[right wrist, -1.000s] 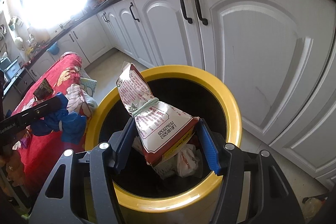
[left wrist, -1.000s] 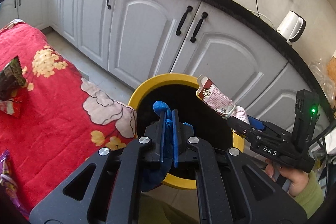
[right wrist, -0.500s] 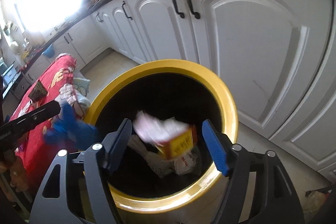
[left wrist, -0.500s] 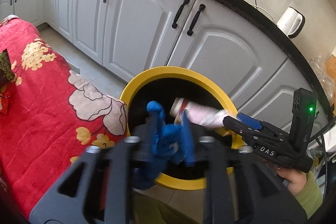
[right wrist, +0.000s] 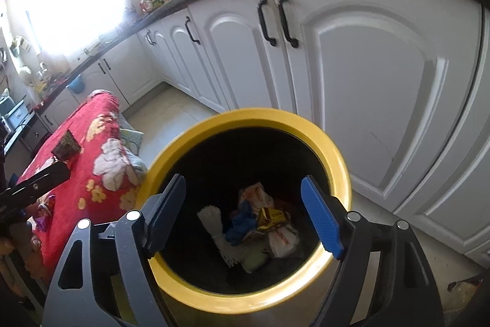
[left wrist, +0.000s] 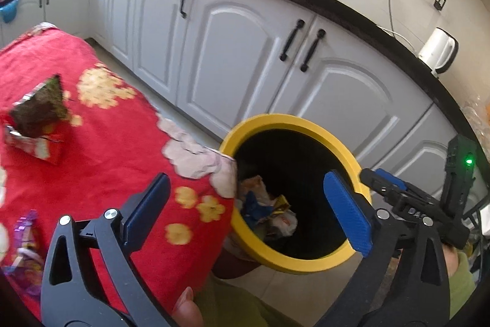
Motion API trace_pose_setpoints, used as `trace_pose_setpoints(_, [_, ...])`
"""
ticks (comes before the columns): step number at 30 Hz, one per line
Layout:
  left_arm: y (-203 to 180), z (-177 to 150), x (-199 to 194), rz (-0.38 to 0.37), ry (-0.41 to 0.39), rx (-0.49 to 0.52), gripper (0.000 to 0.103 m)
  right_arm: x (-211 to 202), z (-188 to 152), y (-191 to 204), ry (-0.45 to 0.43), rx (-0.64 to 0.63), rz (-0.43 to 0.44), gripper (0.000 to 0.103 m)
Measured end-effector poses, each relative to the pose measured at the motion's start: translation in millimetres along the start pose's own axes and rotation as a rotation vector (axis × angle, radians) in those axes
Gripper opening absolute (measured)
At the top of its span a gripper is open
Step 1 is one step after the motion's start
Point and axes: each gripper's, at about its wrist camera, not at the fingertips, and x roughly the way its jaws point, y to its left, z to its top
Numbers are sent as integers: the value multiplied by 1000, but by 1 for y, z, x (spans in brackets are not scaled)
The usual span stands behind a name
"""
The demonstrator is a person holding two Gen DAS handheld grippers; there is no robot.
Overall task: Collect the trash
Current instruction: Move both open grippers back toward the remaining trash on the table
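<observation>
A yellow-rimmed black bin (left wrist: pixel 309 124) (right wrist: pixel 343 170) stands on the floor by the red table. Inside lies a heap of trash (right wrist: pixel 260 222) (left wrist: pixel 266 213): white wrappers, a blue rag and a gold packet. My left gripper (left wrist: pixel 245 204) is open and empty above the table edge and the bin's left rim. My right gripper (right wrist: pixel 245 210) is open and empty right over the bin mouth; it shows in the left wrist view (left wrist: pixel 382 183) at the bin's right. A dark green packet (left wrist: pixel 39 109) (right wrist: pixel 65 144) and a purple wrapper (left wrist: pixel 24 238) lie on the table.
A red flowered tablecloth (left wrist: pixel 107 149) covers the table, whose corner touches the bin. White cabinet doors (left wrist: pixel 245 57) under a black counter stand close behind the bin. A white kettle (left wrist: pixel 438 51) sits on the counter. A hand (left wrist: pixel 186 311) holds the left gripper.
Both grippers opened. The white and red packet dropped from the right one and the blue rag from the left one; both lie in the bin now. The left gripper drew back over the table edge.
</observation>
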Motion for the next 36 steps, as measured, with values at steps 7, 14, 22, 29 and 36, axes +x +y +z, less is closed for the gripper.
trace_pose_setpoints(7, [18,9,-32,57,-78,-10,92,-13,10,39,-38,-60,58,77])
trace_pose_setpoints(14, [37,14,-62,106,-148,-25,92,-20,15,81,-49,-139,104,78])
trace_pose_setpoints(22, [67,16,-88,148,-199,-77,92,-25,19,112,-57,-170,144,78])
trace_pose_setpoints(29, [89,15,-106,180,-228,-111,92,-27,26,139,-69,-206,173,79])
trace_pose_setpoints(36, [106,13,-118,203,-247,-133,92,-27,32,164,-82,-232,206,79])
